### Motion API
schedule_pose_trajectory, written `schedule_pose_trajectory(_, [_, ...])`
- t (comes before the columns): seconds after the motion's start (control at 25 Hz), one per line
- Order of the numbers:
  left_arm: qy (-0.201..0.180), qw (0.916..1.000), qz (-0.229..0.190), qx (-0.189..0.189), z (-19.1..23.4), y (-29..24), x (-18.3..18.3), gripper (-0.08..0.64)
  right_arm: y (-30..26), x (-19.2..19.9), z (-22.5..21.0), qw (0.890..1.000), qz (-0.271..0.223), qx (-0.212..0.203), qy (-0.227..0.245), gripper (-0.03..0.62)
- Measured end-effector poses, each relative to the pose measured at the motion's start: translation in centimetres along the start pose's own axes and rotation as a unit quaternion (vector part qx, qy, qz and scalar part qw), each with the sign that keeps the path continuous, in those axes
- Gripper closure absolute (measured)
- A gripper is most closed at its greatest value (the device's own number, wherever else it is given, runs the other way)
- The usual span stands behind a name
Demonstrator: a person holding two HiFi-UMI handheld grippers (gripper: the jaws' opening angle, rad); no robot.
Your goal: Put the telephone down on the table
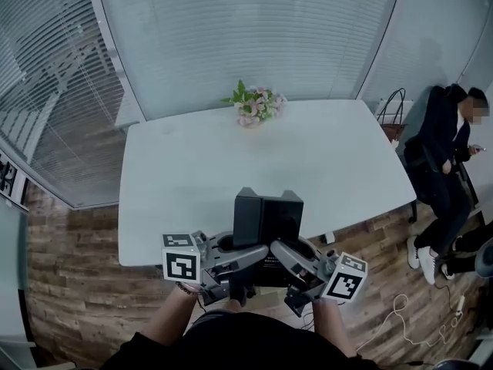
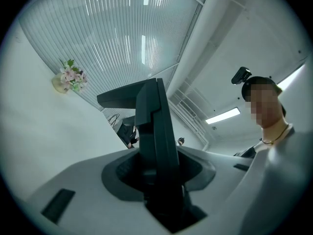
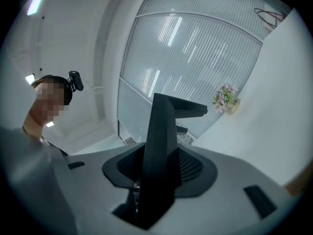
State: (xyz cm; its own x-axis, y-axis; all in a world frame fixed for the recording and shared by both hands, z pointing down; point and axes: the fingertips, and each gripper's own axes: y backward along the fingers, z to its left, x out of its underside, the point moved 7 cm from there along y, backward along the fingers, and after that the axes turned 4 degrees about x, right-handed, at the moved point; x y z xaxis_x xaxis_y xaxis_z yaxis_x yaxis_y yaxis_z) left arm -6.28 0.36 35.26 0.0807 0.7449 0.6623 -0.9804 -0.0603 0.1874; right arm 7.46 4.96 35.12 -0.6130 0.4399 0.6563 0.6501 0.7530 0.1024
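Head view shows the black telephone raised over the near edge of the white table, with the left gripper and right gripper each clamped on it.

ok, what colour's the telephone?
Black all over. The telephone shows best in the head view, against the white table.

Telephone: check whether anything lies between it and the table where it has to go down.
Nothing visible does. The left gripper and right gripper hold the telephone at the table's near edge, and the top ahead is bare. The flower arrangement stands at the far edge, well clear.
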Motion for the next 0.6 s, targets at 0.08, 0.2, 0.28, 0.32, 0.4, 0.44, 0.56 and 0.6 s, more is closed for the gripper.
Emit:
schedule_pose_trajectory(0.08, [0.003, 1.0, 0.001, 0.002, 0.8, 0.1, -0.9, 0.371, -0.9, -0.6, -0.5, 1.0, -0.001, 0.002, 0.0, 0.425])
schedule_pose_trajectory(0.2, [0.006, 1.0, 0.003, 0.002, 2.0, 0.2, -2.2, 0.371, -2.3, -1.2, -1.3, 1.0, -0.003, 0.005, -0.003, 0.426])
schedule_pose_trajectory(0.28, [0.007, 1.0, 0.005, 0.002, 2.7, 0.3, -3.1, 0.371, -3.1, -1.6, -1.9, 1.0, -0.003, 0.006, -0.006, 0.426])
schedule_pose_trajectory(0.32, [0.007, 1.0, 0.005, 0.002, 3.0, 0.4, -3.5, 0.371, -3.5, -1.9, -2.1, 1.0, -0.003, 0.006, -0.007, 0.426])
schedule_pose_trajectory(0.4, [0.006, 1.0, 0.006, 0.003, 3.7, 0.4, -4.3, 0.371, -4.3, -2.3, -2.6, 1.0, -0.005, 0.006, -0.008, 0.426])
schedule_pose_trajectory(0.44, [0.006, 1.0, 0.006, 0.003, 4.1, 0.5, -4.7, 0.371, -4.7, -2.5, -2.9, 1.0, -0.006, 0.007, -0.007, 0.426])
schedule_pose_trajectory(0.56, [0.007, 0.9999, 0.007, 0.005, 5.0, 0.5, -5.9, 0.371, -5.8, -3.2, -3.6, 1.0, -0.01, 0.008, -0.009, 0.426])
schedule_pose_trajectory(0.6, [0.009, 0.9999, 0.007, 0.005, 5.4, 0.6, -6.3, 0.371, -6.2, -3.4, -3.8, 1.0, -0.011, 0.008, -0.01, 0.426])
